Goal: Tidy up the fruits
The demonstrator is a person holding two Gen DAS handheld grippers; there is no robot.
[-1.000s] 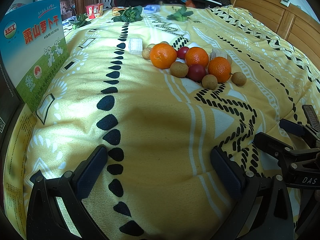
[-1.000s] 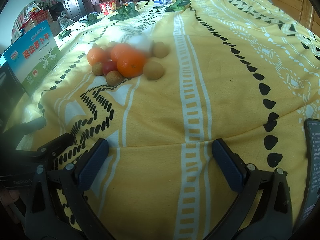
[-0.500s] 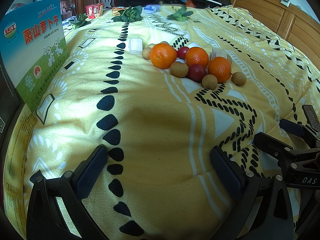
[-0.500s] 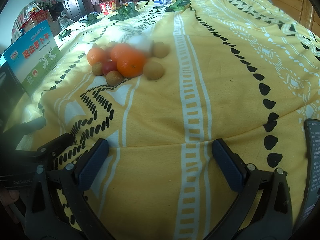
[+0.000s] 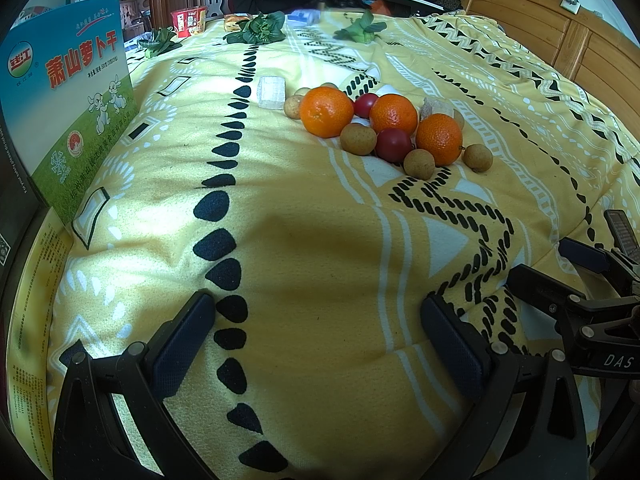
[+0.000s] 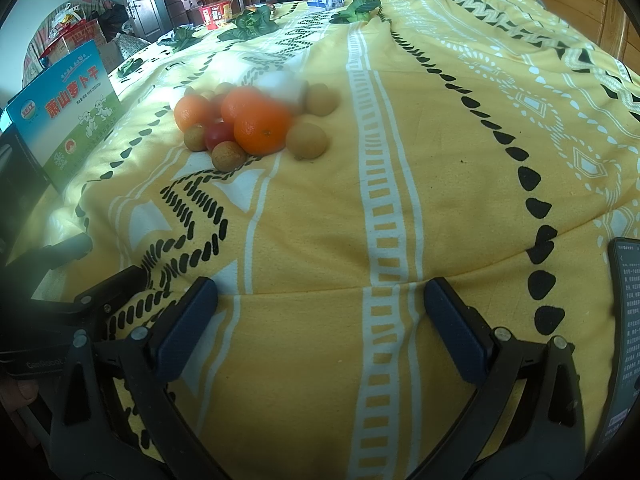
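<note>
A pile of fruit lies on a yellow patterned bedspread [image 5: 304, 240]: three oranges [image 5: 326, 112], two small red tomatoes [image 5: 393, 145] and several brown longans [image 5: 358, 139]. The pile also shows in the right wrist view, with the nearest orange [image 6: 262, 130] and a longan [image 6: 307, 141] in front. My left gripper [image 5: 320, 340] is open and empty, low over the bedspread, well short of the pile. My right gripper [image 6: 320, 328] is open and empty, also short of the pile; its frame shows at the right of the left wrist view [image 5: 592, 320].
A blue and green printed box [image 5: 68, 120] stands at the left edge. White foam pieces [image 5: 271, 92] lie by the fruit. Leafy greens [image 5: 258, 30] and a red cup [image 5: 188, 22] sit at the far end. A phone [image 6: 626, 340] lies at the right. A wooden headboard [image 5: 560, 32] borders the far right.
</note>
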